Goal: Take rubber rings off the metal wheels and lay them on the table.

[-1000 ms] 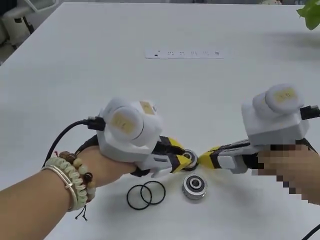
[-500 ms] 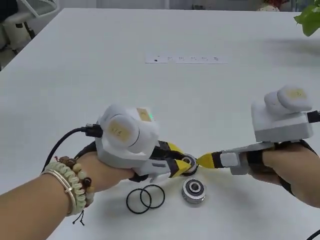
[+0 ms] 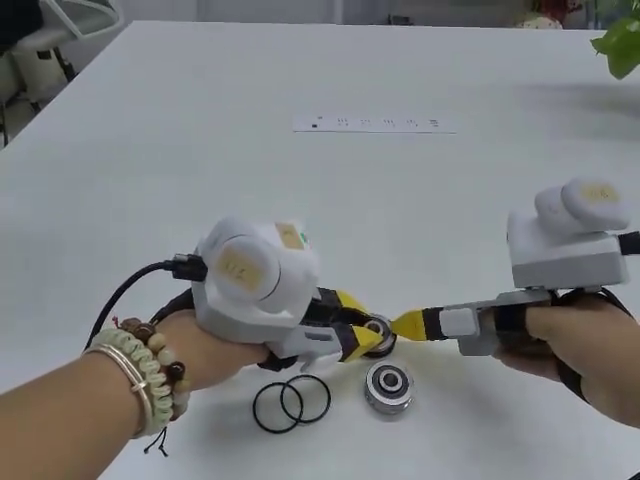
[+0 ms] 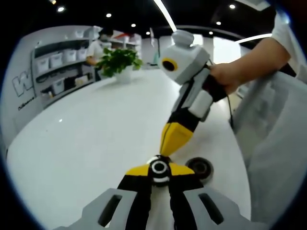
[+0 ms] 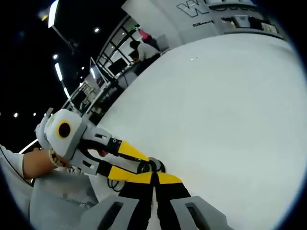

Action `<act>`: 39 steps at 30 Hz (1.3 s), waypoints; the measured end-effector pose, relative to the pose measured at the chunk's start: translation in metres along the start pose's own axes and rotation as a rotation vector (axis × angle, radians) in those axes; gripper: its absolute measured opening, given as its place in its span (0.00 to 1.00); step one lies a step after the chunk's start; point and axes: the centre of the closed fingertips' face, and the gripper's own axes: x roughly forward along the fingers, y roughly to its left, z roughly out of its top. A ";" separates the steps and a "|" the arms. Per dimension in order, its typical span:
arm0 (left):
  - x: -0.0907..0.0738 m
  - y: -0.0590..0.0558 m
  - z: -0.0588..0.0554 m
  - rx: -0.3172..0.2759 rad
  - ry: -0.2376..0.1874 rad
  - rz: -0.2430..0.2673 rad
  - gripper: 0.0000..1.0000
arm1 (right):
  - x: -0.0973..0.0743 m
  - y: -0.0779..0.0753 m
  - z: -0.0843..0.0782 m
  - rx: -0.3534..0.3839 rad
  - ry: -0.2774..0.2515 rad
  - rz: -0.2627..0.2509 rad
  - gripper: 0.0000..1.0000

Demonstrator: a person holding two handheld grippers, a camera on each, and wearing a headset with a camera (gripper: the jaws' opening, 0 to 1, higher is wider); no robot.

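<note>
Nothing of note has been shifted on the tabletop since a second ago, and both grippers are still kept together at the same spot. A metal wheel is held off the tabletop between the yellow-tipped fingers of the left gripper, which are closed narrowly on its two sides; in the left gripper view the wheel's hub is seen end-on between them. From the right, the right gripper is brought in, its fingers pressed together to a point that touches the wheel's rim. Whether a ring is nipped between them cannot be told.

Two black rubber rings are laid flat and overlapping on the tabletop, just nearer than the left gripper. A second wheel is set flat just to their right, near and below the meeting fingertips.

Farther off, a white power strip is seen lying flat, and leaves of a plant are seen at the far right corner. Beaded bracelets are worn on the left wrist.
</note>
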 end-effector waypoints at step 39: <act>0.000 0.000 0.000 -0.003 -0.009 0.006 0.14 | 0.003 0.017 0.006 -0.043 -0.007 0.048 0.00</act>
